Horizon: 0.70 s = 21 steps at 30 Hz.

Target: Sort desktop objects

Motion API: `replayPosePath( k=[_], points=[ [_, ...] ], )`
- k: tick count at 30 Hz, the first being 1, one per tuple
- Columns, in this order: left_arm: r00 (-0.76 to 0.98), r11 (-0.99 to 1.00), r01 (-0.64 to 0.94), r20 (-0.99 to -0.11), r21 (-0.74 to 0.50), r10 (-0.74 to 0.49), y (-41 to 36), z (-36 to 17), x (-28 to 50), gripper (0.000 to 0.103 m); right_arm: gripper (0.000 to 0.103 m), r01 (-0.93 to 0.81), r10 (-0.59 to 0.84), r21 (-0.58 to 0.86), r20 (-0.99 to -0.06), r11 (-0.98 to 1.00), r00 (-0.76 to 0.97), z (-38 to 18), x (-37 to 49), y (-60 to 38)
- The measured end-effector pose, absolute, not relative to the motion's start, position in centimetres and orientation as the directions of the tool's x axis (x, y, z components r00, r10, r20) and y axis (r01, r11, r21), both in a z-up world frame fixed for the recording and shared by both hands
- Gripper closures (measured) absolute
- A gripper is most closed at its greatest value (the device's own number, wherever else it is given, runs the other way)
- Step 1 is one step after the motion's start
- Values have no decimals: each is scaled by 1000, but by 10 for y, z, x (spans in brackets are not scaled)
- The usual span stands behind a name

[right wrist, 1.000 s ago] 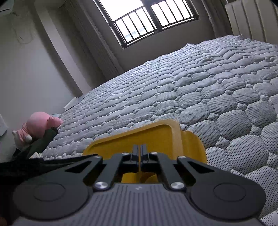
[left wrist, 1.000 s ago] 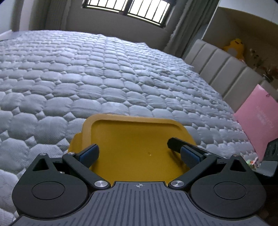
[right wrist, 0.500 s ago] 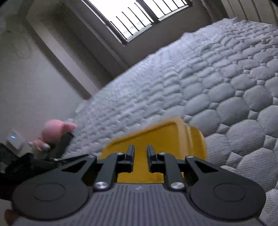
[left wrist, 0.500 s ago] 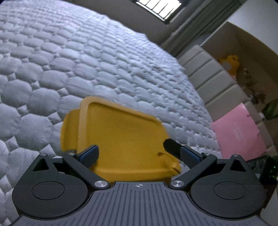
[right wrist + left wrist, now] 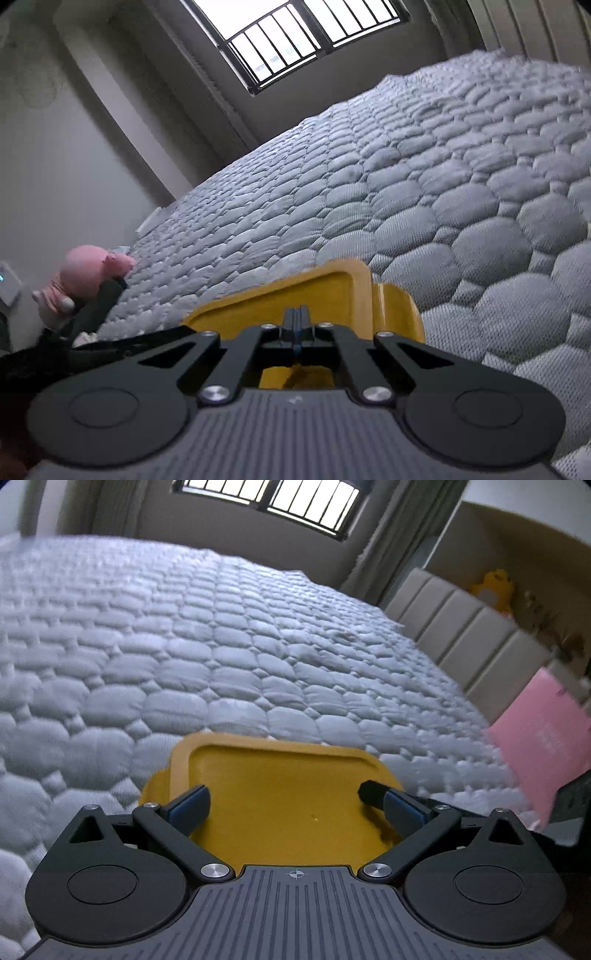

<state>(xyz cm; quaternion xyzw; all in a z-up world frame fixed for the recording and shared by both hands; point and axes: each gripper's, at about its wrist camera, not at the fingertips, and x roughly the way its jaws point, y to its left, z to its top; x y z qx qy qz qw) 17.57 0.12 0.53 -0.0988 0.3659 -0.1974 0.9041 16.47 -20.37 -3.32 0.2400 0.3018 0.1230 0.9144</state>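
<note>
Below, the yellow tray (image 5: 280,797) sits under the spread left claw (image 5: 284,801) and the pressed-together right claw (image 5: 299,317).

Yellow plastic tray (image 5: 280,797), shallow, raised rim, empty, over quilted bed

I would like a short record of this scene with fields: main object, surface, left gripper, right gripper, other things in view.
main object: yellow plastic tray, shallow, with rounded corners, nothing in it
surface: grey quilted bed cover
left gripper: open, fingers spread above the tray
right gripper: shut, over the tray's rim; whether it pinches the rim cannot be told
other things: pink plush toy, pink paper bag, yellow plush toy, barred window
</note>
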Motion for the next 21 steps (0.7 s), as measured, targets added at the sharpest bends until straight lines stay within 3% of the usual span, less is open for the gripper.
replayPosePath(
  k=[2, 4, 5, 8, 11, 12, 16, 21],
  points=[
    [661, 913, 276, -630, -301, -407, -3, 10, 177, 1, 99, -82, 368, 506, -497, 859, 786, -30, 166, -203],
    [666, 910, 275, -621, -309, -412, 1, 22, 171, 1, 75, -85, 361, 496, -494, 864, 791, -21, 162, -205],
    [683, 910, 278, -602, -309, -413, 5, 31, 163, 1, 56, -87, 350, 486, -483, 870, 802, -15, 156, -206],
    [741, 920, 256, -551, -298, -384, 17, 63, 133, 1, 41, -107, 297, 426, -411, 898, 862, 14, 127, -212],
    [768, 943, 193, -556, -273, -318, 26, 83, 97, 0, 15, -132, 286, 390, -369, 911, 884, 43, 94, -215],
    [764, 946, 177, -568, -272, -307, 29, 84, 87, 0, 10, -144, 293, 384, -364, 912, 884, 49, 84, -215],
    [695, 945, 145, -649, -295, -309, 38, 72, 60, 0, 3, -170, 335, 389, -407, 905, 850, 60, 51, -214],
    [569, 878, 111, -695, -465, -440, 54, 48, 68, 0, 3, -137, 374, 460, -476, 877, 796, 44, 42, -218]
  ],
)
